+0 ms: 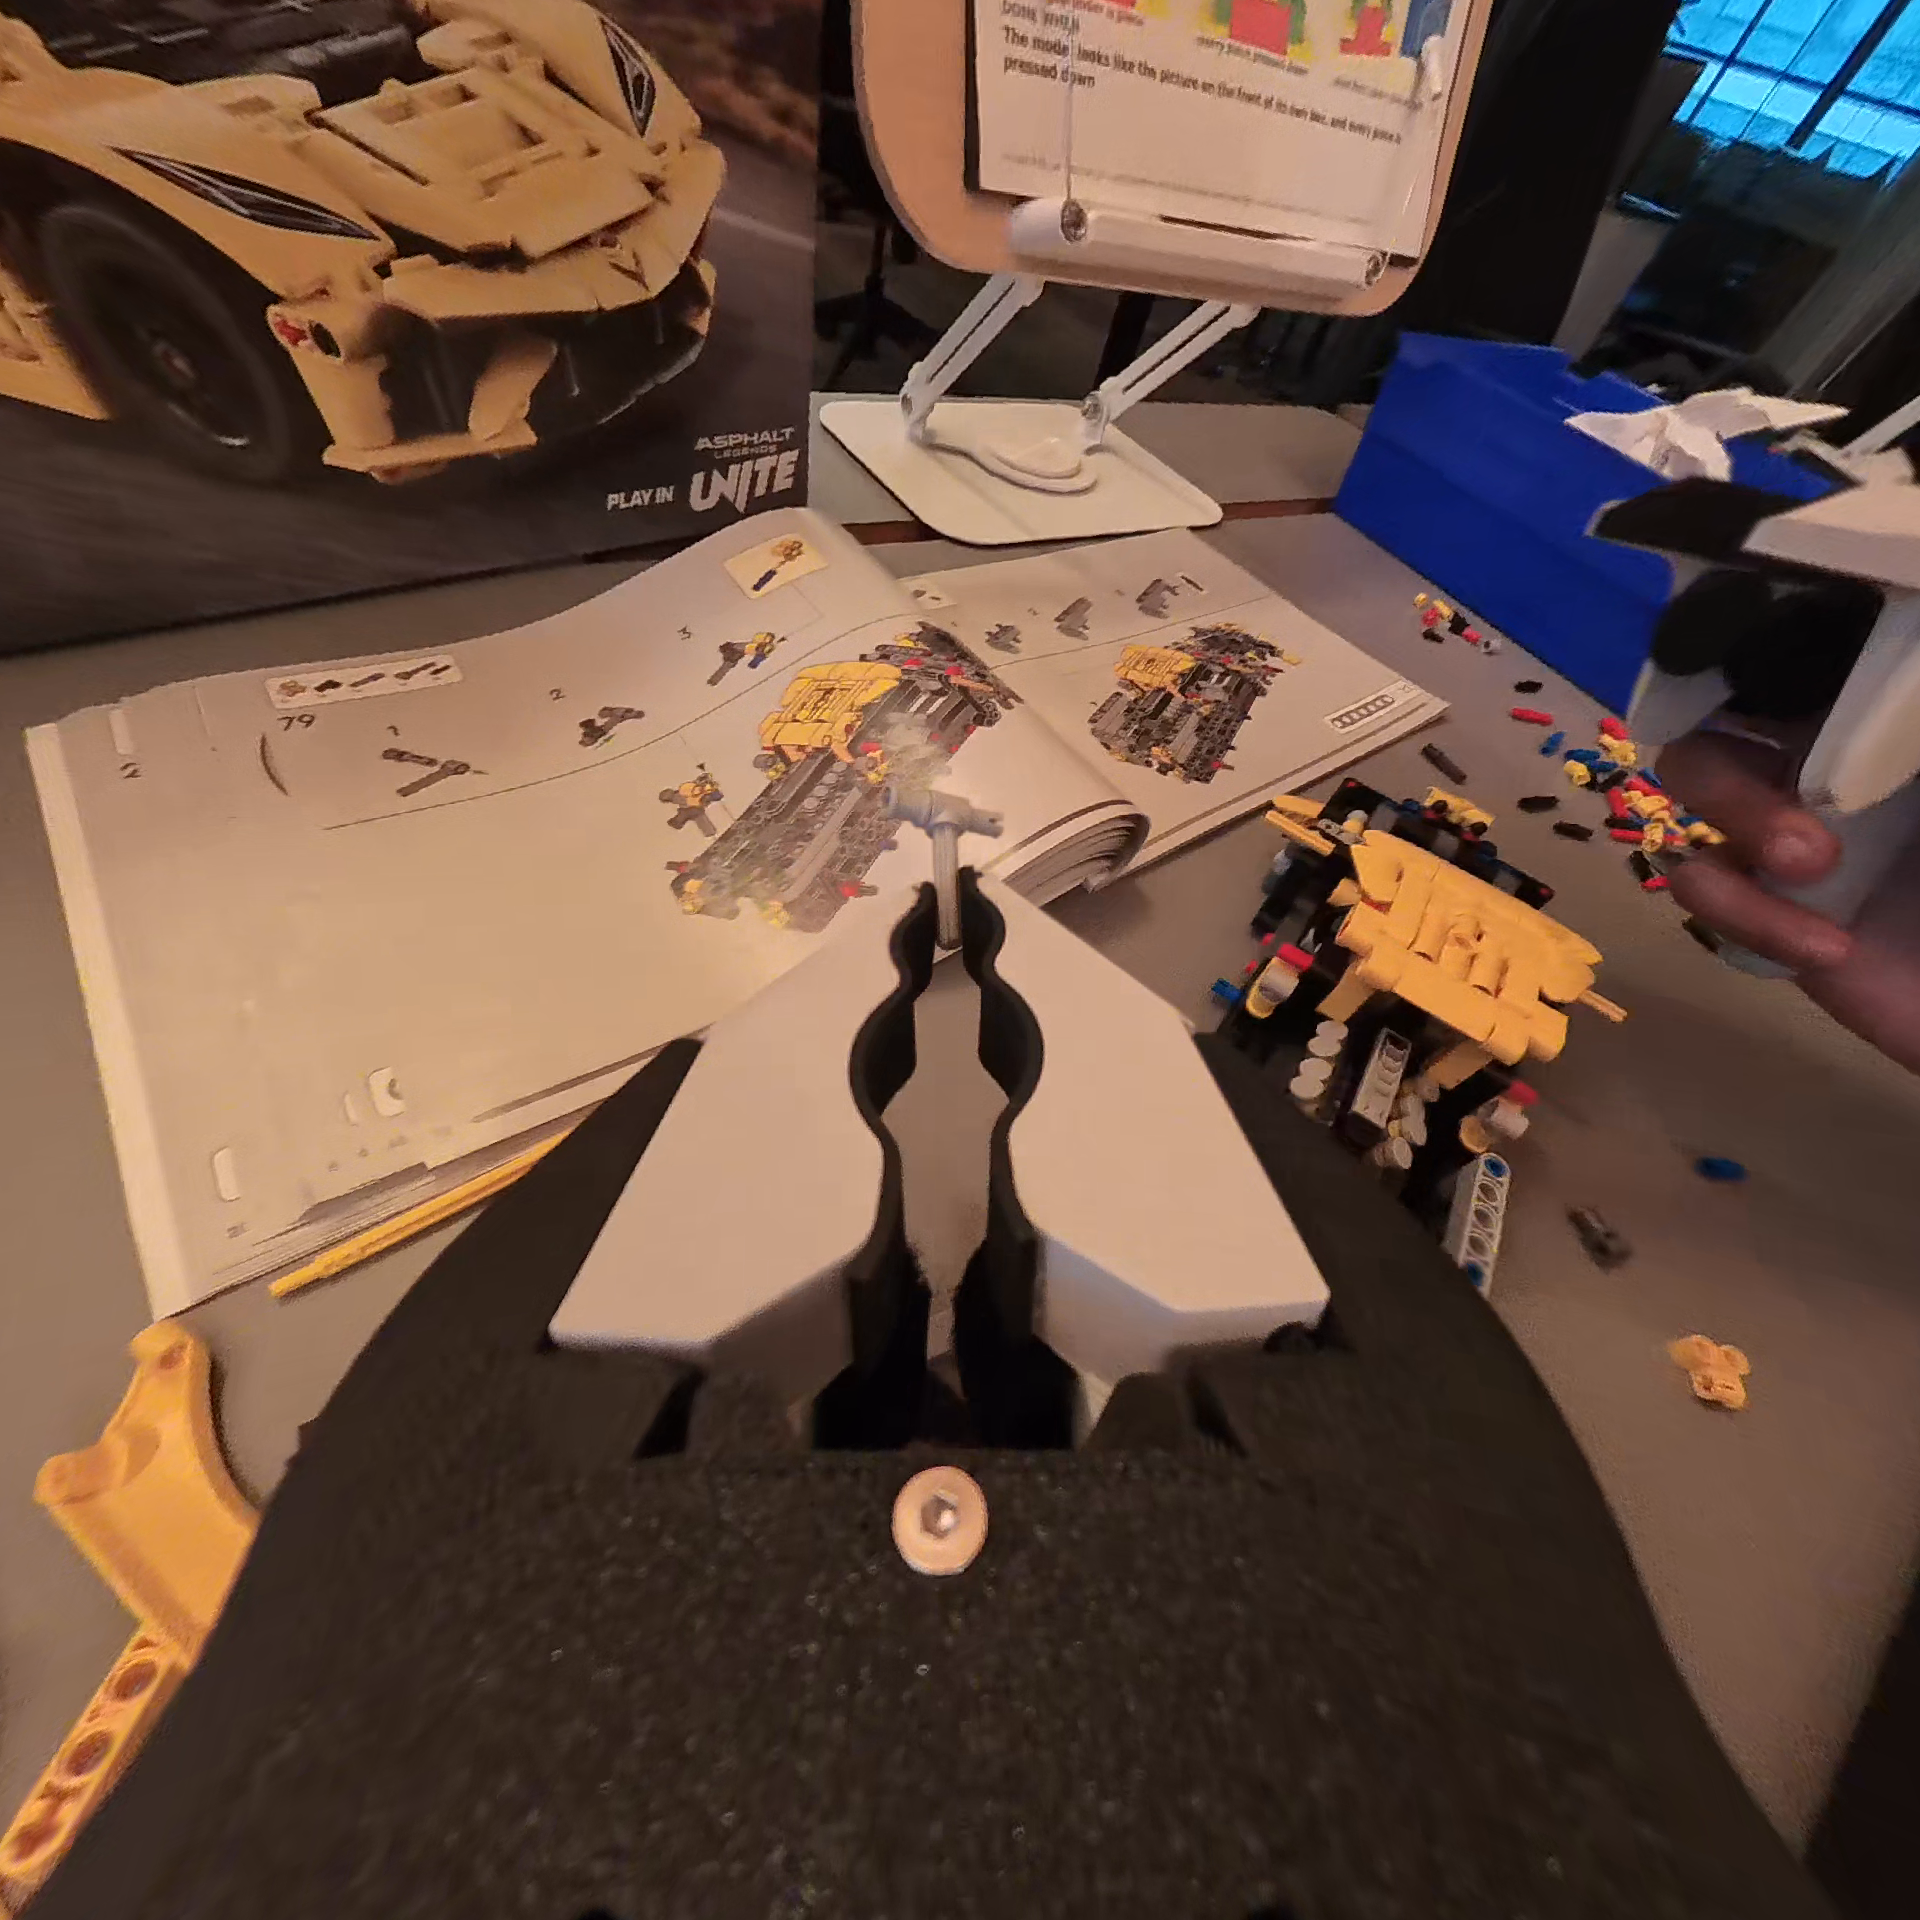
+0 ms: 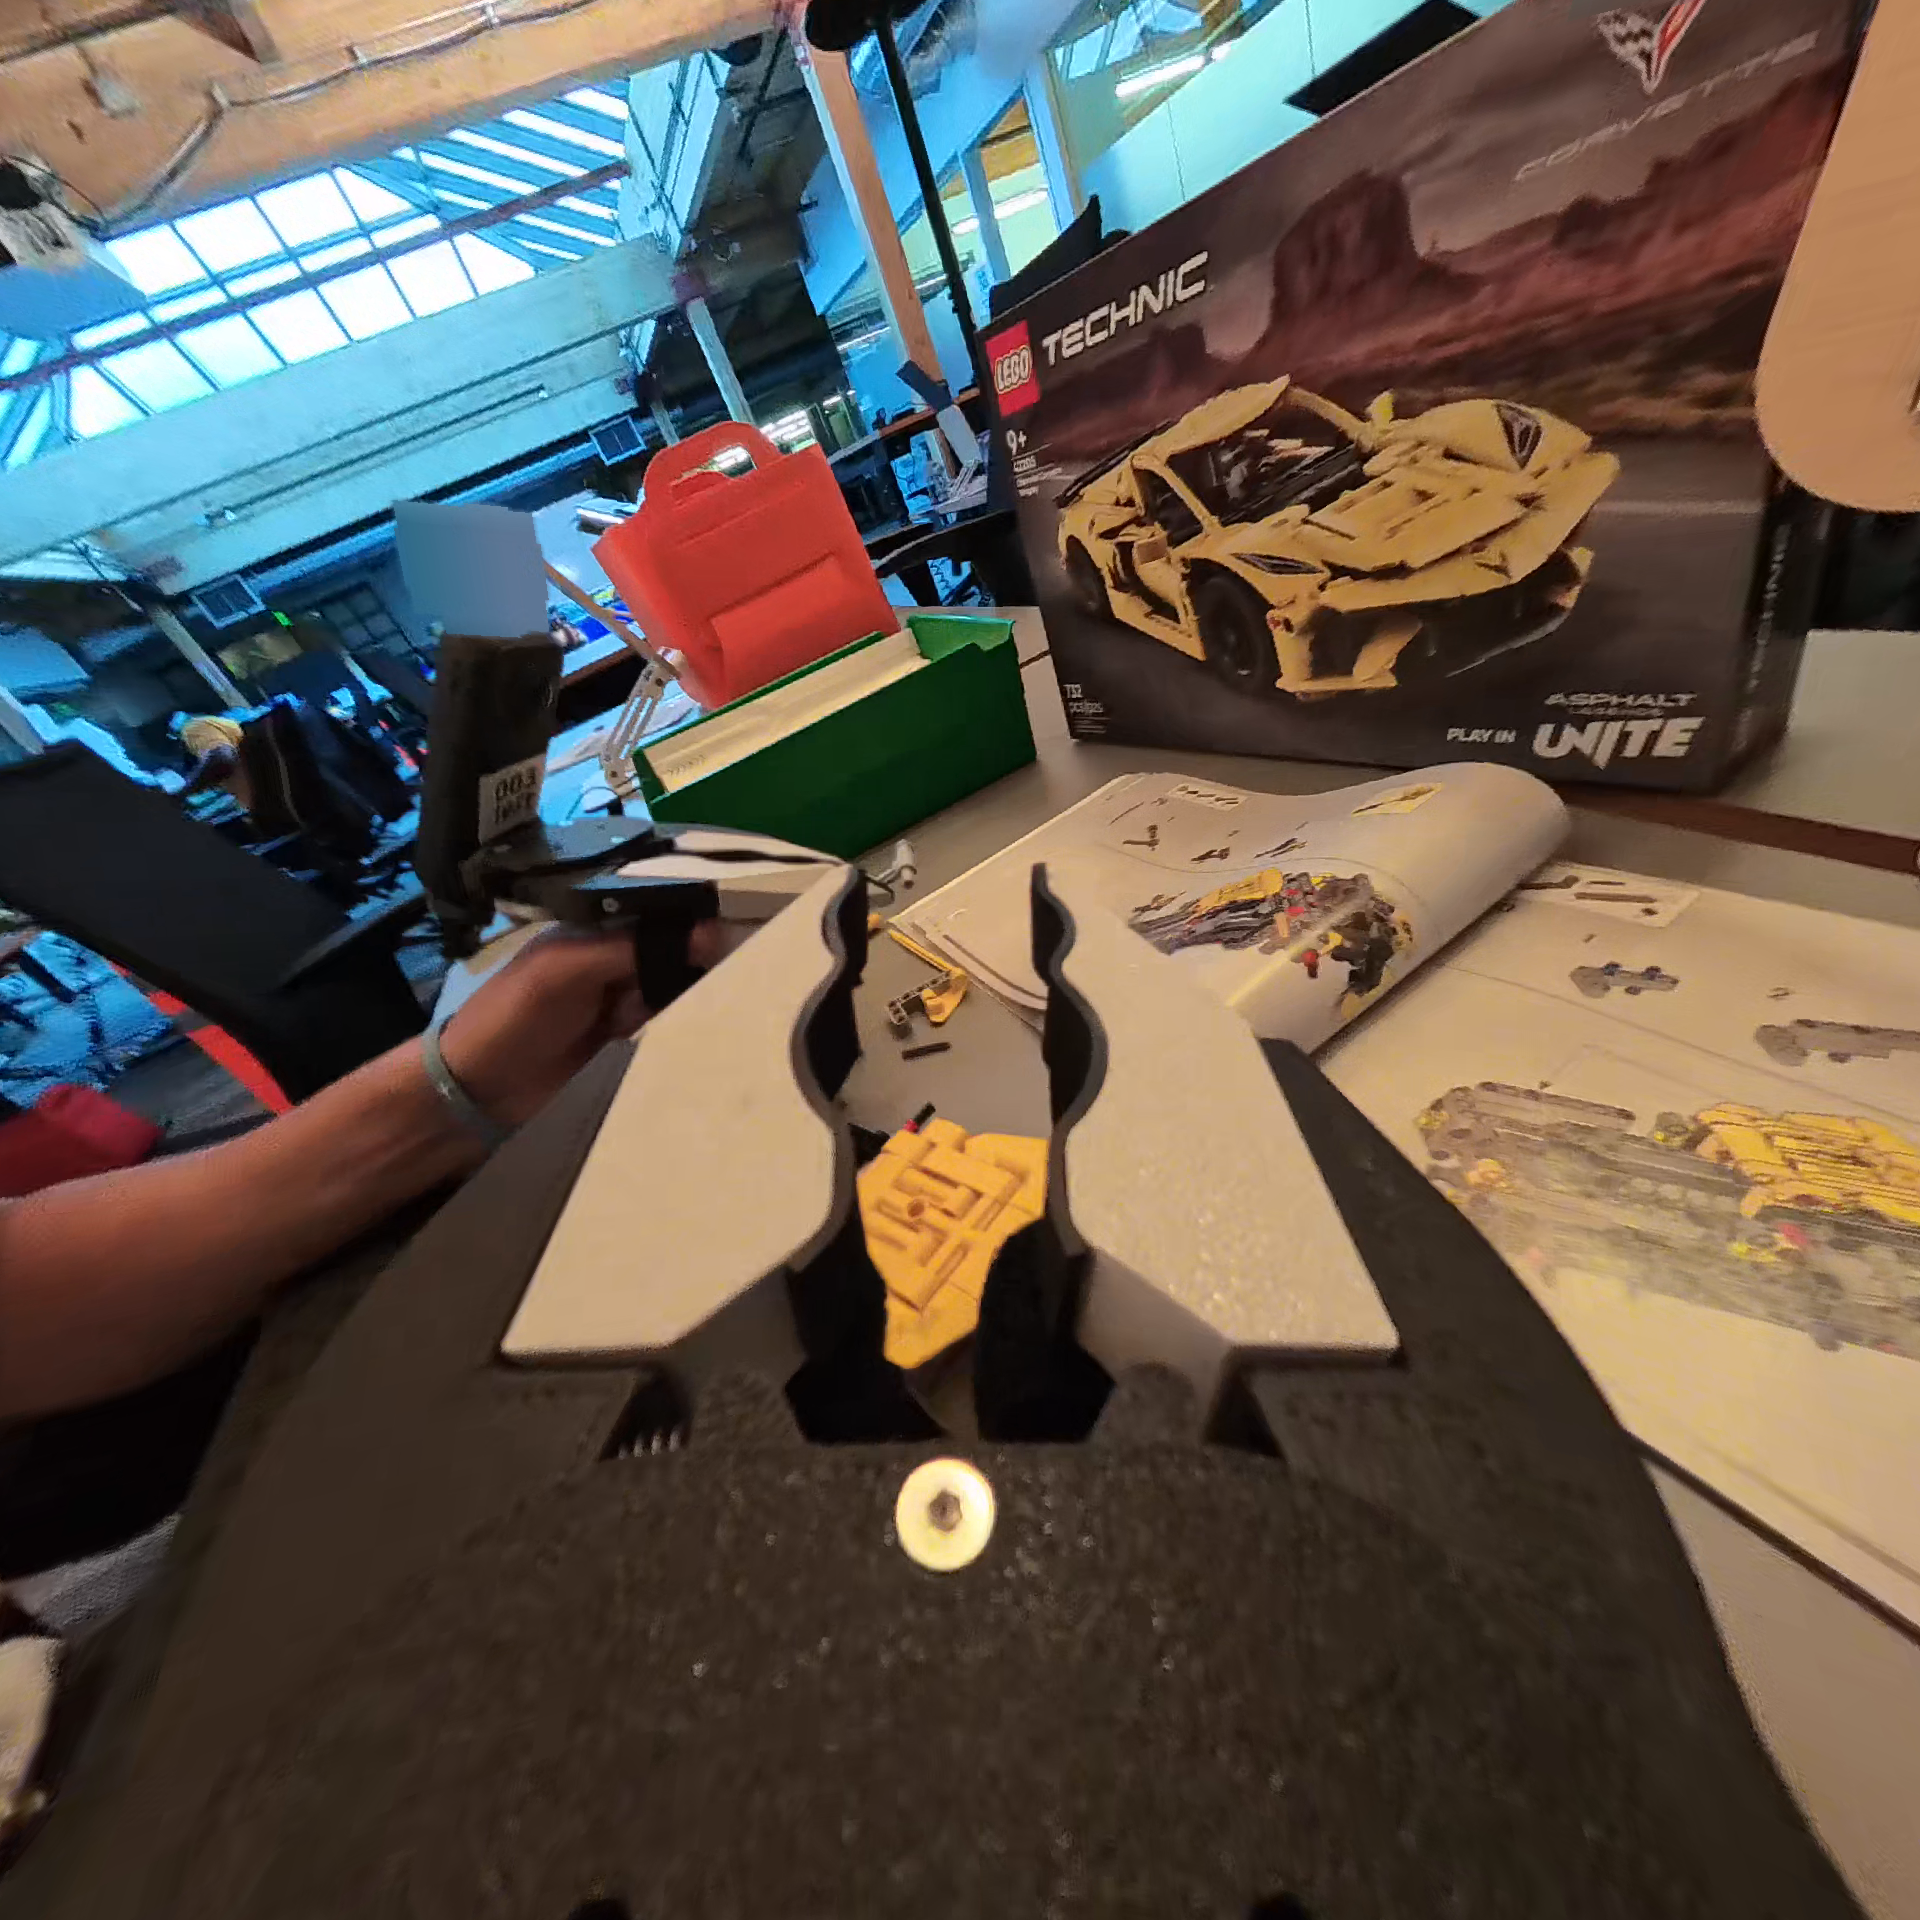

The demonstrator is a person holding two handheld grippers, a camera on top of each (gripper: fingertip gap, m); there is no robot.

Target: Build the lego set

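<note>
Left gripper (image 1: 948, 894): fingers narrow, pinching the stem of a small grey axle-and-connector piece (image 1: 951, 831) at the very tips; the piece stands up past the tips, centre of the left wrist view, over the open instruction booklet (image 1: 436, 883).

Right gripper (image 2: 948, 904): fingers wide apart, nothing between them. It hangs above the yellow-and-black partial car build (image 2: 951, 1236), which shows through the gap, lower centre of the right wrist view.

Build location: on the grey counter (image 1: 1714, 1558), right of centre in the left wrist view, just beside the booklet's right page edge; yellow panels on top, black frame below.

Loose parts: a scatter of small red, blue, yellow and black pins (image 1: 1621, 790) at the right edge, near the blue bin (image 1: 1496, 520); one yellow connector (image 1: 1709, 1369) lower right; a yellow curved panel (image 1: 135, 1475) lower left.

Reference: set box (image 2: 1455, 468) upright at the back, upper right of the right wrist view.

Step in hand (judgement): carrying the grey piece to the build for insertion.

Doing it well: steady the build with the free gripper first, on the black frame rather than the yellow panels. Check orientation against the booklet. Line the stem up with its hole before pushing; the grip is at the tips only, so a skewed push could twist the piece out.
</note>
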